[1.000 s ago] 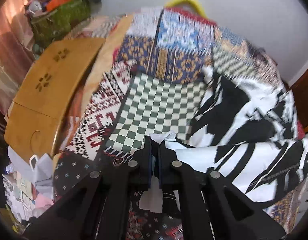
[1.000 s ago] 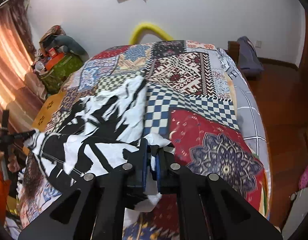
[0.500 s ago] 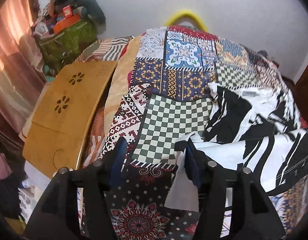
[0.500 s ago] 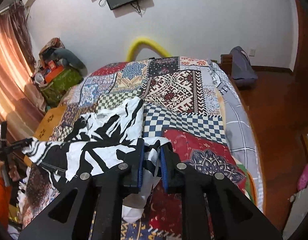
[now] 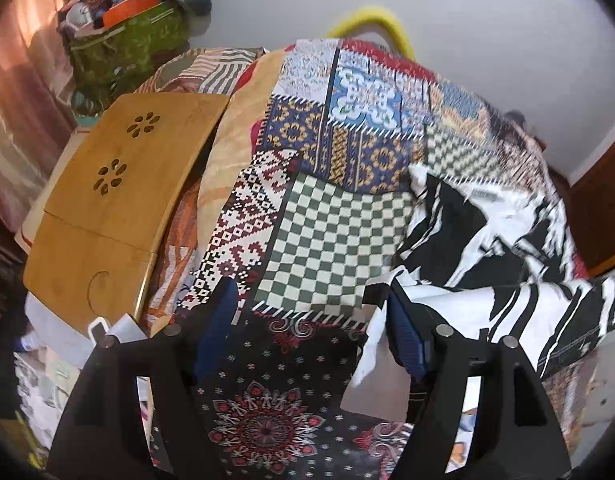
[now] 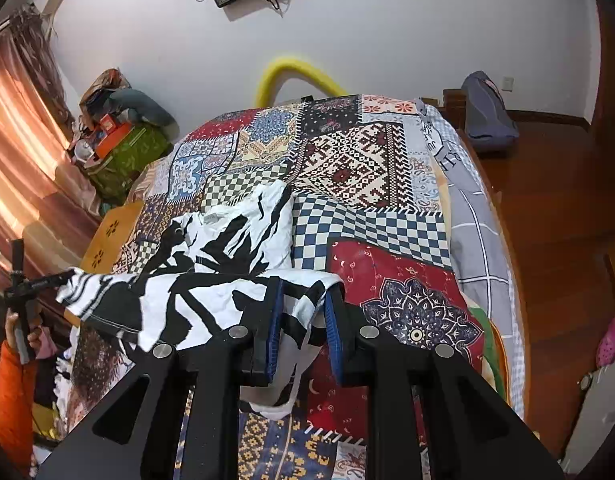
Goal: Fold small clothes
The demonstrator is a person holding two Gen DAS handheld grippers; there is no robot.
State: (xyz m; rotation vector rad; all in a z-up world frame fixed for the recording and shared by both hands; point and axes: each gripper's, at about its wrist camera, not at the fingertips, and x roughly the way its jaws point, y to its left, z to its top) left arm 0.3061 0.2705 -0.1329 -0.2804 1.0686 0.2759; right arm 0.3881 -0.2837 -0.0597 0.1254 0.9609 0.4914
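A black-and-white patterned garment (image 5: 487, 248) lies crumpled across the patchwork bedspread (image 5: 339, 240). My left gripper (image 5: 313, 320) hovers above the bed's near edge with its jaws opening wide. One corner of the garment (image 5: 381, 292) hangs against the right finger's blue pad, and nothing sits in the gap. My right gripper (image 6: 303, 320) has its jaws opening by a narrow gap. The garment's other edge (image 6: 211, 304) drapes over and between its fingers, hanging loose and unpinched.
A wooden lap table (image 5: 107, 208) lies beside the bed on the left. Green bags and clutter (image 6: 123, 148) sit in the far corner, with a yellow tube (image 6: 291, 72) behind the bed. A backpack (image 6: 487, 116) rests on the wooden floor. An orange-sleeved arm (image 6: 11, 392) shows at left.
Both grippers were shut on the garment's near edge and now have their jaws apart, the left far wider. Both have risen from the bed, and the released edge sags.
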